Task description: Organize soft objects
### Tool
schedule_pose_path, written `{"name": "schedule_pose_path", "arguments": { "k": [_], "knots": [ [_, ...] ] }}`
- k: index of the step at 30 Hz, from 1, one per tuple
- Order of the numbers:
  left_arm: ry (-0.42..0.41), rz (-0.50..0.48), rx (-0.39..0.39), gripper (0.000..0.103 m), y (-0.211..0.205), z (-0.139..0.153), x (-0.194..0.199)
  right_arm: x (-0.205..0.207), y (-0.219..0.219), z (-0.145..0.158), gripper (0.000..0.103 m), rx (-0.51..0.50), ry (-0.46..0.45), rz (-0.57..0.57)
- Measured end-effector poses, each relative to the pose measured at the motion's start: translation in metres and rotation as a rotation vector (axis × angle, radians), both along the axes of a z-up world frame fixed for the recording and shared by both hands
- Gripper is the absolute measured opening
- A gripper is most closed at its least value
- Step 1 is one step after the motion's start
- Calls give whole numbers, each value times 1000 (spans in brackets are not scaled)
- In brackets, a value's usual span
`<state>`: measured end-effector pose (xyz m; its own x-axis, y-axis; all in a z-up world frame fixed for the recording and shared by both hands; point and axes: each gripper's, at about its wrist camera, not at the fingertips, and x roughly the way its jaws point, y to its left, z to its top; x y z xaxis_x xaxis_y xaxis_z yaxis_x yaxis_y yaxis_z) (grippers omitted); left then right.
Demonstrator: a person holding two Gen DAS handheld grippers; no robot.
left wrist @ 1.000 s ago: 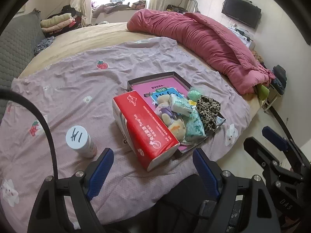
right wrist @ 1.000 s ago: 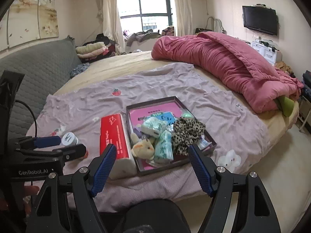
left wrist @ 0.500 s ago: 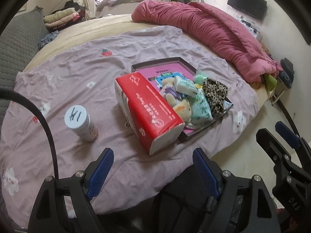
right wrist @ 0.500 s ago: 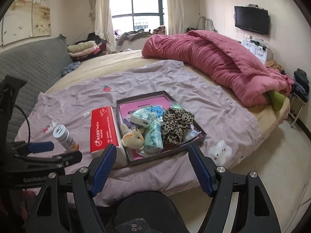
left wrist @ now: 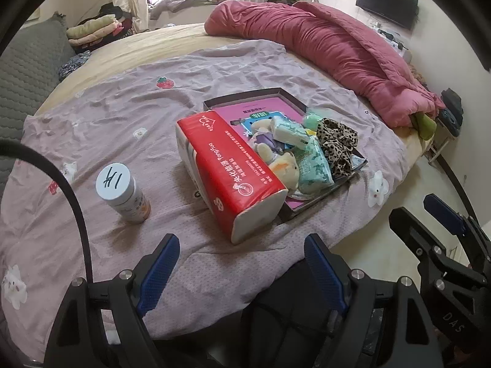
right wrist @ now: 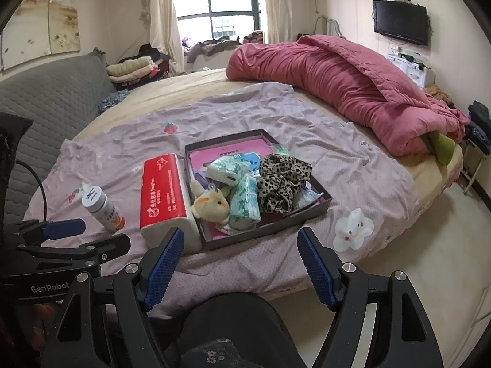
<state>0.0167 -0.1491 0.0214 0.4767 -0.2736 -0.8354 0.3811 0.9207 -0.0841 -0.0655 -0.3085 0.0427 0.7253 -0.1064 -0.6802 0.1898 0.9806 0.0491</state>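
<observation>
A dark shallow tray (right wrist: 319,206) (left wrist: 357,153) on the bed holds a yellow plush toy (right wrist: 211,205) (left wrist: 284,167), teal tissue packs (right wrist: 244,202) (left wrist: 313,167) and a leopard-print cloth (right wrist: 280,181) (left wrist: 337,144). A red tissue pack (right wrist: 162,188) (left wrist: 233,168) lies against the tray's left side. My left gripper (left wrist: 242,273) is open and empty, near the bed's front edge. My right gripper (right wrist: 241,268) is open and empty, in front of the tray.
A white-capped bottle (left wrist: 122,190) (right wrist: 102,204) stands left of the red pack. A pink quilt (right wrist: 343,89) lies at the bed's far right. A grey sofa (right wrist: 46,104) is on the left. The floor (right wrist: 429,245) is on the right.
Both grippers have pulled back and lowered a little; the tray and the pack sit farther off. Nothing on the bed has moved.
</observation>
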Motion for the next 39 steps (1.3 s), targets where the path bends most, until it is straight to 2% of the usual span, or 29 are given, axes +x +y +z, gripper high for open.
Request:
{"name": "schedule_pose_path", "arguments": {
  "k": [15,39],
  "knots": [
    [-3,-11,-1,83,-4,1,0,-2,-1,0,77,-3,-3,-8],
    [-6,29,-19,83,6,2,1,-3,1,1,77,-14,4,-2]
  ]
}}
